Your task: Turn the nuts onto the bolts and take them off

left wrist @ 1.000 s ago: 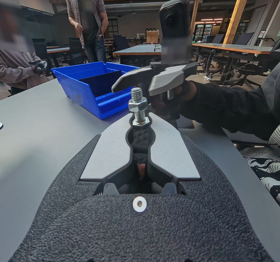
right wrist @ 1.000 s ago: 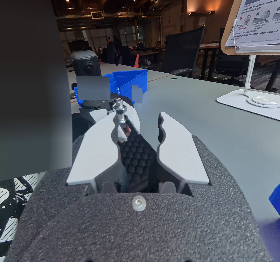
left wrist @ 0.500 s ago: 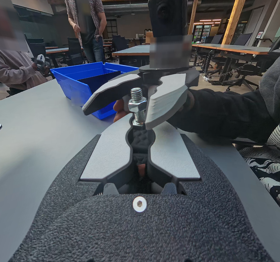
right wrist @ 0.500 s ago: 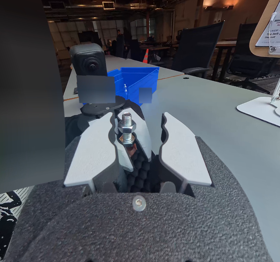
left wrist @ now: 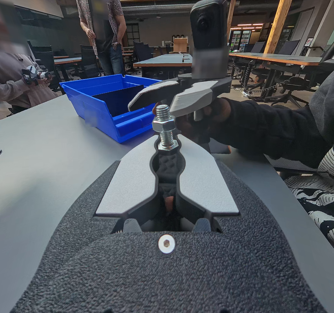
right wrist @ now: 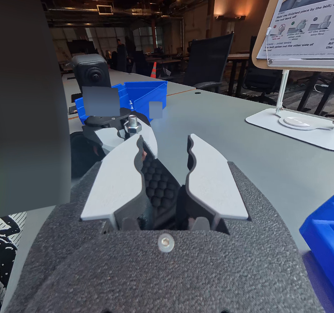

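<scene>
Grey tabletop, blue bin at 11 o'clock: left gripper, jaws clamped on the bolt head, holds it upright to expose the hex nut mid-thread, while right gripper, jaws spread and empty, hovers just behind, probably regripping.

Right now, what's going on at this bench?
A person is working a nut on a bolt with two handheld tools. The left tool is shut on the bolt's lower end, holding it upright over the grey table. The nut sits partway down the thread. The right tool is open beside the bolt's top, gripping nothing. A blue bin stands behind.
</scene>
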A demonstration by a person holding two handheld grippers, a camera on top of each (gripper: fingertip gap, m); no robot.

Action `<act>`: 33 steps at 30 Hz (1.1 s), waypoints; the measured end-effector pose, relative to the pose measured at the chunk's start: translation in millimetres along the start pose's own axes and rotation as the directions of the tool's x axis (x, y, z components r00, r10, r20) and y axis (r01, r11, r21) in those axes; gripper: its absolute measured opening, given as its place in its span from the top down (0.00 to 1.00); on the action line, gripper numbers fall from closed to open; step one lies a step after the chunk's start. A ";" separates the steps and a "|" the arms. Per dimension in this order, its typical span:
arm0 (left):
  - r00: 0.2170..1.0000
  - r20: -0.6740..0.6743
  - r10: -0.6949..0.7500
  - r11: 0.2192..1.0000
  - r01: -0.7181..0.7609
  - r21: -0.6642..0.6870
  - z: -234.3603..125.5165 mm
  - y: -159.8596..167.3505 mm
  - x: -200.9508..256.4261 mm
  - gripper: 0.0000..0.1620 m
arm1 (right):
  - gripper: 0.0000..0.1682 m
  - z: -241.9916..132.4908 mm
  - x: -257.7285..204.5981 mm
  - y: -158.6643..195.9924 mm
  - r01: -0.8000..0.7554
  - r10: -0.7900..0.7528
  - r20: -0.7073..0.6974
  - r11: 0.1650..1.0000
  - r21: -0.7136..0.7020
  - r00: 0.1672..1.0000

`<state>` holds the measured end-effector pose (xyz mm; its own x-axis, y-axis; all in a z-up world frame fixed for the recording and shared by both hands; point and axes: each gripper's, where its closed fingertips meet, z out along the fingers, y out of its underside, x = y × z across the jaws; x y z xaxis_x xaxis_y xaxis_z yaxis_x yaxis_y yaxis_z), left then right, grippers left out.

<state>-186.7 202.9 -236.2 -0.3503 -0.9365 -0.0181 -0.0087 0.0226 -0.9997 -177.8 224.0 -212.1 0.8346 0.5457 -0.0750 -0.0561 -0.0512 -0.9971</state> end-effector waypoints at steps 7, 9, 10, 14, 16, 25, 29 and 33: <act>1.000 0.001 -0.002 1.000 0.002 0.001 0.0 0.0 -0.4 0.91 | 0.76 1.6 -11.8 -3.2 0.013 -0.014 0.047 1.000 0.013 0.999; 1.000 0.001 -0.001 1.000 0.001 0.002 0.0 -0.2 -0.4 0.91 | 0.73 8.1 -17.8 -2.3 0.019 -0.019 0.069 1.000 0.005 0.997; 1.000 0.002 -0.002 1.000 0.002 0.001 0.0 -0.1 -0.6 0.91 | 0.71 12.0 -20.5 -2.2 0.020 -0.020 0.078 1.000 0.003 0.997; 1.000 0.000 0.000 1.000 0.000 -0.001 0.3 0.3 -0.3 0.91 | 0.68 29.7 -28.6 -2.0 0.009 -0.009 0.112 1.000 -0.005 0.994; 1.000 0.001 -0.001 1.000 0.001 0.000 0.2 0.1 -0.3 0.91 | 0.67 38.0 -30.1 -1.1 0.015 -0.013 0.116 1.000 -0.014 0.993; 1.000 -0.003 0.001 1.000 -0.001 0.000 0.3 0.0 0.1 0.91 | 0.67 37.2 -22.6 -0.7 0.020 -0.019 0.086 1.000 -0.015 0.996; 1.000 -0.001 -0.001 1.000 0.001 0.001 0.0 -0.1 -0.2 0.91 | 0.67 24.3 -18.8 -1.8 0.025 -0.025 0.074 1.000 -0.006 0.997; 1.000 -0.001 -0.002 1.000 0.002 0.005 -0.4 -0.6 -0.5 0.91 | 0.70 13.4 -13.0 -2.6 0.032 -0.032 0.049 0.999 0.001 0.998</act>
<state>-186.9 203.6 -235.6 -0.3510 -0.9363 -0.0159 -0.0051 0.0189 -0.9998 -195.9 228.3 -208.7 0.8080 0.5875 -0.0432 -0.0295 -0.0328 -0.9990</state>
